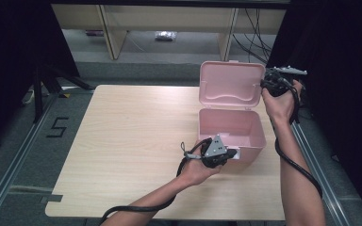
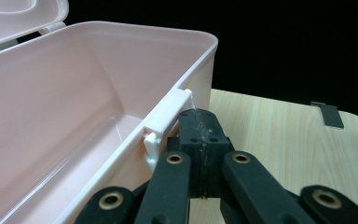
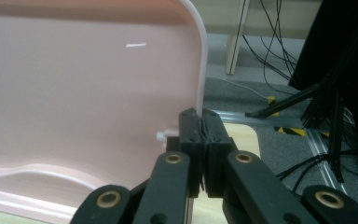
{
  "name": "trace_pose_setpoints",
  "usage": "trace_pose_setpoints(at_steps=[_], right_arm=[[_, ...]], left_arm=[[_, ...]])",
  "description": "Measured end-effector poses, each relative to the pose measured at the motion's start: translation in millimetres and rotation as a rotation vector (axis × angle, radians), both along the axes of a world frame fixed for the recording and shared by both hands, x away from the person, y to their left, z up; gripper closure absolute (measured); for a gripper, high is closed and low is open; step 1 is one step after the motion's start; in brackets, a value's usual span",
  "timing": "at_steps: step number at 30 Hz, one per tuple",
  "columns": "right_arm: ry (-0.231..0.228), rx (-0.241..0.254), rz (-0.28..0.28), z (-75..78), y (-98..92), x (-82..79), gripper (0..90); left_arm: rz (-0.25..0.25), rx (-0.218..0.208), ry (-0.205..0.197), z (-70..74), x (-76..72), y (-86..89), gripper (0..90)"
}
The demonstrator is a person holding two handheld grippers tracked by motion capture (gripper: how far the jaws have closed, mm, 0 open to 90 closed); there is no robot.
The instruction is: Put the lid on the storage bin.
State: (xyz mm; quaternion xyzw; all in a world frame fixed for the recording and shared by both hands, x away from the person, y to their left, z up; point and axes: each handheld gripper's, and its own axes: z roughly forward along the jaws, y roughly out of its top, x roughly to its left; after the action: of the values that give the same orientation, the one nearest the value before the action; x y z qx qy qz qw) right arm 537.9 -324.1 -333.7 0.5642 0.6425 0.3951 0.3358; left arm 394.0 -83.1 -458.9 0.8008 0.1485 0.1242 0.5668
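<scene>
Both claws are pressed together: the left gripper (image 1: 231,153) pinches the front rim, by the white latch (image 2: 168,116), of the pink box (image 1: 257,134) at the table's (image 1: 132,141) right side, while the right gripper (image 1: 269,84) nips the upright lid's (image 1: 231,84) right edge. The step looks like steadying the base and working the lid; next, probably swinging it on its hinge without tipping the box.

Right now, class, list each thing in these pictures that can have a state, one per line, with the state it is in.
pink box: upright on the table, open, nothing to be seen inside.
lid: swung up and back, standing upright.
white latch: undone, on the box's front rim.
left tongs: shut, tips at the front rim beside the latch.
right tongs: shut on the lid's right edge.
</scene>
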Motion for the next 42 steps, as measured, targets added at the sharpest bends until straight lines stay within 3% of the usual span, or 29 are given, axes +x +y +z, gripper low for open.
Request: trace_pose_setpoints(at_steps=[3, 8, 15, 16, 18, 19, 23, 24, 27, 29, 32, 33, 42], right_arm=[[-0.006, 0.019, -0.009, -0.7, 1.1, -3.3, 89.8], [-0.026, -0.001, -0.003, -0.8, 0.0, -7.8, 89.8], [-0.047, 0.014, -0.009, -2.3, 1.4, -15.4, 89.8], [-0.063, -0.008, -0.003, -3.1, 0.3, -15.5, 89.8], [-0.056, 0.012, -0.004, -3.0, 1.5, -17.9, 89.8], [-0.067, -0.012, 0.007, -3.2, -0.3, -17.8, 89.8], [-0.070, 0.004, -0.001, -2.9, 2.3, -22.5, 89.8], [-0.091, -0.029, 0.011, -3.9, 0.6, -22.9, 89.7], [-0.087, -0.004, -0.005, -4.4, 2.1, -26.1, 89.8], [-0.099, -0.029, 0.015, -5.0, -0.6, -26.2, 89.8], [-0.088, -0.006, 0.004, -4.4, 1.5, -28.6, 89.7], [-0.100, -0.025, 0.011, -4.9, 0.2, -28.6, 89.7], [-0.120, -0.020, 0.008, -7.6, 1.0, -34.9, 89.7]], left_arm=[[0.001, -0.001, 0.000, -0.1, -0.1, 0.1, 89.7], [0.002, -0.001, 0.000, -0.1, -0.2, 0.0, 89.7], [0.000, 0.003, -0.001, 0.0, 0.2, 0.3, 89.7], [0.000, 0.003, -0.001, 0.0, 0.2, 0.2, 89.7], [0.001, -0.001, 0.001, -0.1, 0.0, 0.0, 89.7], [0.001, -0.001, 0.001, -0.1, 0.0, 0.1, 89.7], [0.002, -0.001, 0.001, -0.1, -0.1, 0.0, 89.7], [0.002, -0.001, 0.001, -0.1, -0.1, 0.0, 89.7], [0.004, -0.001, 0.001, -0.1, -0.1, -0.2, 89.7], [0.004, -0.001, 0.002, 0.0, -0.1, -0.2, 89.7], [0.004, -0.001, 0.002, 0.0, -0.1, -0.2, 89.7], [0.004, -0.001, 0.002, 0.0, -0.1, -0.2, 89.7], [0.005, 0.000, 0.002, 0.1, 0.1, -0.3, 89.7]])
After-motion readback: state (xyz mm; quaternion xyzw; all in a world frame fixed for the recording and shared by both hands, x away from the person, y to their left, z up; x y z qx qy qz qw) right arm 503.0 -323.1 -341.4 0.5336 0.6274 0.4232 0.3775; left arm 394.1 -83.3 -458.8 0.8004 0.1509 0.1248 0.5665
